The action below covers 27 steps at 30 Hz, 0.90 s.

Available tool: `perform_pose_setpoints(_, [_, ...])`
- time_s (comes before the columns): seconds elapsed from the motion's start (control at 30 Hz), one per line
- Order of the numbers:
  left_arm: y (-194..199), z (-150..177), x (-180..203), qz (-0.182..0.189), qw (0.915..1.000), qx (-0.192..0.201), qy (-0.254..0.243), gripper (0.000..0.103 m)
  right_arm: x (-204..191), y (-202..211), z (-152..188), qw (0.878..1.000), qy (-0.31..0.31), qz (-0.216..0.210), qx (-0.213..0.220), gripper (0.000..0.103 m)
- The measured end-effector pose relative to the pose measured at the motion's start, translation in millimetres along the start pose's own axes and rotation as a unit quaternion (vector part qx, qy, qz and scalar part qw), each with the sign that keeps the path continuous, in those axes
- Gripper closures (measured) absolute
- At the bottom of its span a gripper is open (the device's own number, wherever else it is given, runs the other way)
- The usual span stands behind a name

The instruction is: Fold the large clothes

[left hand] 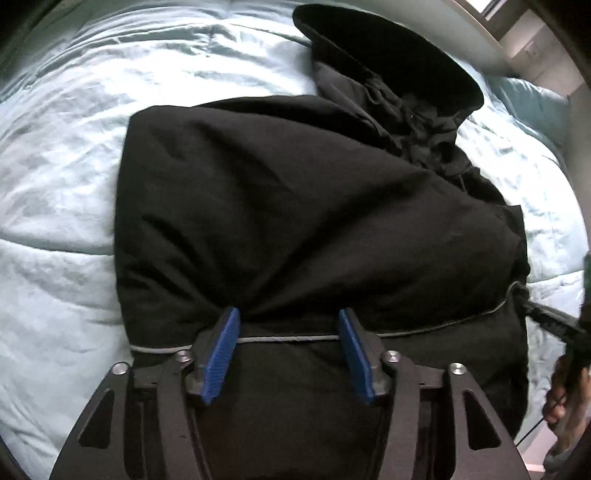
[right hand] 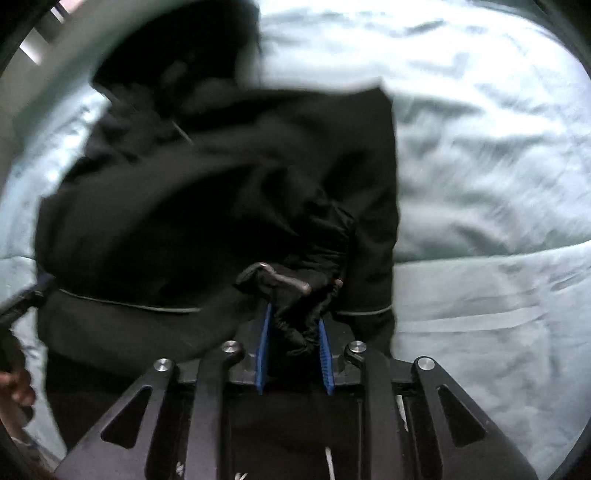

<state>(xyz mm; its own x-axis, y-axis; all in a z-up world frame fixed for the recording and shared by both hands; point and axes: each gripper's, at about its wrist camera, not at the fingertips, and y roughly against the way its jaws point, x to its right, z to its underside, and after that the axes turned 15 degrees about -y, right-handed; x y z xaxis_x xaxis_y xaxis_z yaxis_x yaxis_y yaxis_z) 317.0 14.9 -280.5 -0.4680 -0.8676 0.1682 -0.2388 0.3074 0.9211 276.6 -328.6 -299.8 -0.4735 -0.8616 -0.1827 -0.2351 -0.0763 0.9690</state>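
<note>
The black jacket [left hand: 295,206] lay bunched on the pale blue bedspread [left hand: 55,221], its hood toward the far edge. Only the left wrist view showed that hood sharply; the right view (badly blurred) showed no readable writing. The left gripper [left hand: 288,325] stood spread wide over the grey-piped hem, pinching nothing. The right gripper [right hand: 293,328] pinched a crumpled fold of jacket.

Daylight came in from a window [left hand: 495,11] at the far edge, washing the pale bedspread [left hand: 74,147] almost white. The black garment [left hand: 295,203] swallowed detail. The right wrist view was smeared with motion blur; both bowed heavily toward dark corners.
</note>
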Motion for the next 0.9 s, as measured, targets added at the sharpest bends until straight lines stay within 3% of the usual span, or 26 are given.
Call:
perform_pose_setpoints(0.13, [2, -1, 9, -0.018, 0.9992, -0.008, -0.034, 0.038, 8, -3, -1, 0.999, -0.029, -0.015, -0.012, 0.076])
perform_pose_setpoints(0.23, [24, -4, 9, -0.009, 0.9996, -0.001, -0.028, 0.038, 13, 24, 1, 0.999, -0.037, -0.008, -0.005, 0.056])
perform_pose_setpoints(0.3, [44, -6, 8, -0.002, 0.9995, 0.019, -0.024, 0.038, 7, 54, 4, 0.999, -0.023, -0.002, 0.031, 0.054])
perform_pose_setpoints(0.33, [51, -8, 7, -0.001, 0.9993, 0.029, -0.023, 0.038, 1, 68, 4, 0.999, -0.015, -0.008, 0.049, 0.048])
perform_pose_setpoints(0.37, [56, -11, 6, -0.003, 0.9991, 0.035, -0.021, 0.038, -6, 77, 3, 0.998, -0.009, -0.014, 0.060, 0.035])
perform_pose_setpoints(0.43, [57, -18, 1, -0.011, 0.9991, 0.036, -0.017, 0.038, -28, 86, -1, 0.997, 0.010, -0.025, 0.078, 0.024])
perform_pose_setpoints(0.53, [44, -22, -13, -0.034, 0.9992, 0.019, 0.002, 0.038, -63, 65, -5, 0.997, 0.047, -0.015, 0.064, 0.024])
perform_pose_setpoints(0.63, [27, -13, -33, -0.072, 0.9965, 0.008, 0.042, 0.038, -74, 18, -2, 0.995, 0.074, 0.047, 0.037, 0.033])
perform_pose_setpoints(0.67, [18, -6, -45, -0.097, 0.9938, -0.005, 0.055, 0.034, -72, 0, 2, 0.994, 0.077, 0.079, 0.025, 0.035])
perform_pose_setpoints(0.7, [14, 0, -52, -0.101, 0.9930, -0.012, 0.060, 0.026, -68, -11, 4, 0.993, 0.077, 0.085, 0.018, 0.035])
perform_pose_setpoints(0.73, [8, 7, -65, -0.073, 0.9938, -0.016, 0.082, 0.021, -63, -14, 6, 0.994, 0.074, 0.076, 0.023, 0.035])
perform_pose_setpoints(0.8, [7, 19, -87, -0.003, 0.9896, -0.008, 0.143, 0.022, -61, -13, 6, 0.995, 0.072, 0.068, 0.026, 0.035])
perform_pose_setpoints(0.83, [9, 22, -92, 0.014, 0.9877, -0.001, 0.155, 0.022, -63, -11, 5, 0.995, 0.074, 0.068, 0.025, 0.035])
perform_pose_setpoints(0.9, [18, 21, -86, -0.011, 0.9915, 0.010, 0.129, 0.023, -62, -9, 3, 0.995, 0.072, 0.062, 0.019, 0.035])
